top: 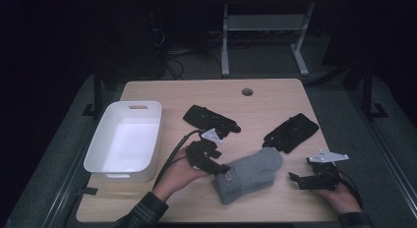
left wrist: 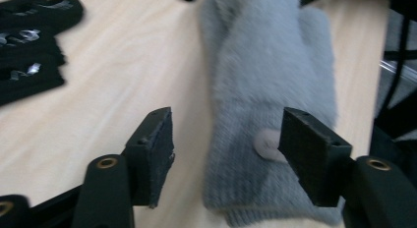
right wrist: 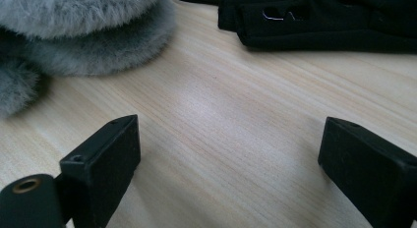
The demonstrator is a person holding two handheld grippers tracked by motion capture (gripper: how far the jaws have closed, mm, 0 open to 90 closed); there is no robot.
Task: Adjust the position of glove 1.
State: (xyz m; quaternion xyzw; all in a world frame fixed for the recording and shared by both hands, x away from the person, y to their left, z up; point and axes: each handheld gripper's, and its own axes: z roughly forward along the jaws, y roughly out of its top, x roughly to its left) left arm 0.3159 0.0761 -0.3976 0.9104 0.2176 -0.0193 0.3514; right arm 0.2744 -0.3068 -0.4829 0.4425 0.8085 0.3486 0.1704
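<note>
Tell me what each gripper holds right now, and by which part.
Nothing is held. The left gripper has its jaws open over the cuff end of the grey mitten, pads not pressing it. The right gripper is open over bare table.

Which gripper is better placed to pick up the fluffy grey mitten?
Left. The left gripper sits at the fluffy grey mitten's cuff, jaws open around it. The right gripper waits apart over bare table.

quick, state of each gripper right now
left gripper: open, fingers apart over the grey mitten, not gripping it
right gripper: open, holding nothing
</note>
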